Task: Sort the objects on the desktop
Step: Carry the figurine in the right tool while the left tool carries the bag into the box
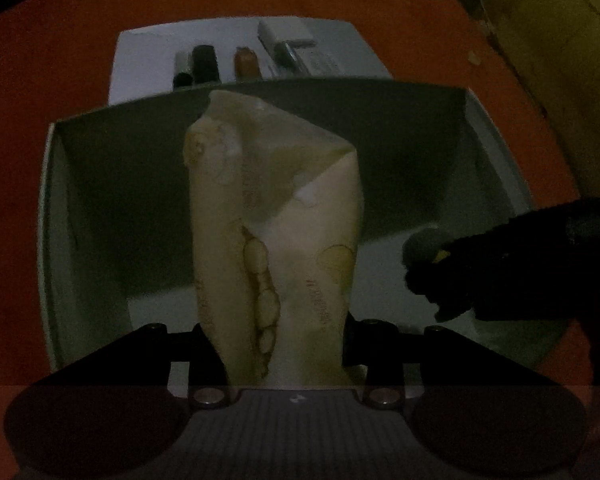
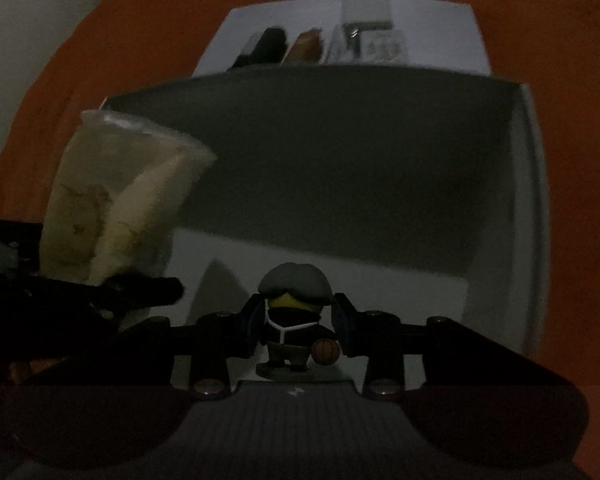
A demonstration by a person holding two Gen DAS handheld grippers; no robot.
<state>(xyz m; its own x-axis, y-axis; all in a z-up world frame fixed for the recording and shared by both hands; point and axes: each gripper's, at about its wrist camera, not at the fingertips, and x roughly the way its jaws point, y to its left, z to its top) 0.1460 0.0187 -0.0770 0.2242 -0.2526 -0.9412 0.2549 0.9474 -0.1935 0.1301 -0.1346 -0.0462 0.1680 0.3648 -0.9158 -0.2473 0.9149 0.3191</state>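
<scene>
My left gripper [image 1: 278, 344] is shut on a cream printed pouch [image 1: 272, 216] and holds it upright over the open white box [image 1: 496, 152]. The pouch also shows at the left of the right wrist view [image 2: 112, 200]. My right gripper [image 2: 296, 328] is shut on a small figurine [image 2: 294, 320] with a grey cap, yellow face, dark jacket and an orange basketball, low inside the same box [image 2: 528, 200]. The right gripper with the figurine shows at the right in the left wrist view [image 1: 440, 268].
The box stands on an orange cloth [image 1: 60, 80]. Behind it lies a white sheet [image 1: 140, 60] with a dark bottle [image 1: 204, 62], a brown bottle [image 1: 246, 62], a pen and small white items [image 2: 380, 40]. A yellowish object [image 1: 548, 40] is at the far right.
</scene>
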